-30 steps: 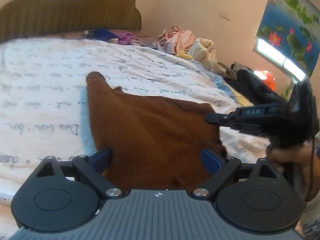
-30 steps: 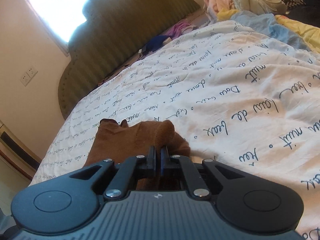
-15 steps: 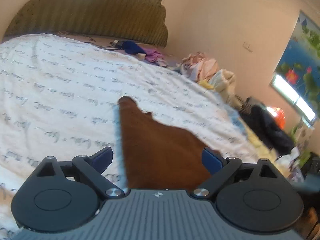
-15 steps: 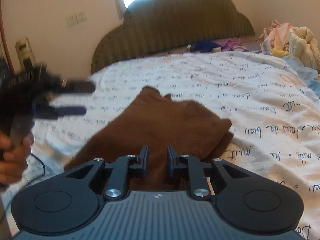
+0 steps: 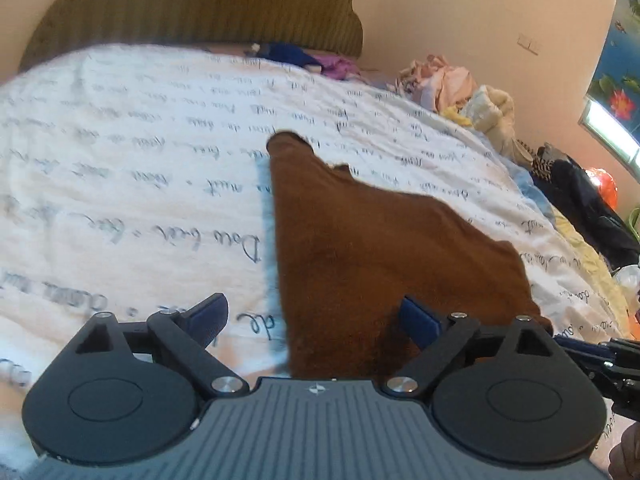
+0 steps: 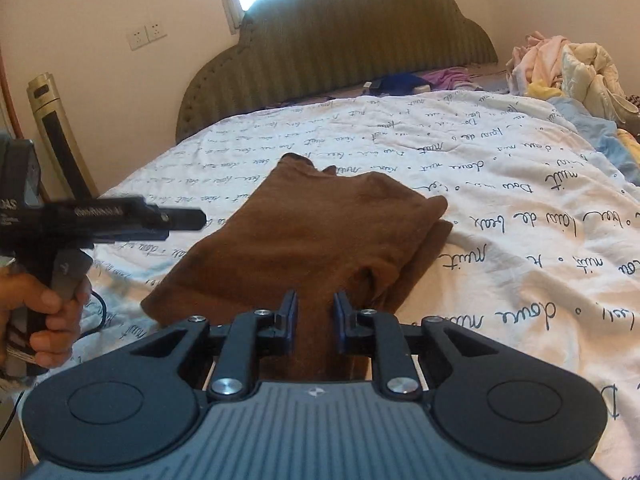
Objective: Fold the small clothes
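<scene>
A brown garment [image 5: 372, 248] lies folded flat on the white script-printed bedspread [image 5: 120, 168]. In the right wrist view the brown garment [image 6: 304, 232] shows a doubled edge at its right side. My left gripper [image 5: 314, 314] hovers wide open over its near left edge, with nothing between the pads. Just above the near end of the cloth, my right gripper [image 6: 316, 314] is open by a narrow gap and the fabric shows below it. From the right wrist view the left gripper [image 6: 184, 220] hangs left of the garment, held by a hand [image 6: 40, 312].
A green padded headboard [image 6: 340, 52] closes the far end of the bed. A heap of pale clothes [image 6: 568, 68] sits at the far right, blue and purple items [image 6: 416, 80] by the headboard, and dark clothes [image 5: 592, 200] on the right edge. A tower fan [image 6: 56, 128] stands at the left.
My right gripper went from shut on the garment's edge to open, has let it go and drawn back. The left gripper stayed open and shifted toward the cloth's left edge.
</scene>
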Demonstrator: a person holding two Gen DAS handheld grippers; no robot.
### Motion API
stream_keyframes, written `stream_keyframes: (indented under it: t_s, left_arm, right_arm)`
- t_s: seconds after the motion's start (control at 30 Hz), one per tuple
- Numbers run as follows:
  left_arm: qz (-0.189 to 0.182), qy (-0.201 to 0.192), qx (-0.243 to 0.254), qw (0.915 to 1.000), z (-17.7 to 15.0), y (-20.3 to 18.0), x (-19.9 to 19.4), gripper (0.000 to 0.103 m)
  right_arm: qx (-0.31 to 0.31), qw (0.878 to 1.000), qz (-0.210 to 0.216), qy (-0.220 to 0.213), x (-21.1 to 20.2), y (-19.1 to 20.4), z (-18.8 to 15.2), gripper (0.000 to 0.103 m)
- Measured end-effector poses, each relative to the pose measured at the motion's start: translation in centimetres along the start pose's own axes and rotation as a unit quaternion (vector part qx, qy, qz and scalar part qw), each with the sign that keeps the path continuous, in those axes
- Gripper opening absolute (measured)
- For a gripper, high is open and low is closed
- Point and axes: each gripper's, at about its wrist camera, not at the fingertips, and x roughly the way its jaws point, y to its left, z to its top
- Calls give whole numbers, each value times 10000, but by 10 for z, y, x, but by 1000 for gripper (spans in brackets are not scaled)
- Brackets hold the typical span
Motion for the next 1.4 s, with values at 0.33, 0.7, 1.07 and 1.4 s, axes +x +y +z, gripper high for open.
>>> stream_keyframes:
  t_s: [0.33, 0.7, 1.07, 1.4]
  left_arm:
    - [-249, 827, 622, 9943, -64, -37, 5, 96]
    - [565, 579, 805, 9935, -62, -39, -29, 100]
    - [845, 752, 752, 9907, -78, -56, -30, 100]
    - [1354, 752, 644, 9858, -78, -49, -24, 100]
  right_arm:
    - [-109, 9991, -322, 248, -6, 2, -11, 19]
    - [-365, 9938, -767, 717, 32, 21, -25, 66]
    - [149, 9954, -880, 354, -11, 38, -48, 70]
    - [314, 9914, -1158, 518, 29, 49, -40, 90]
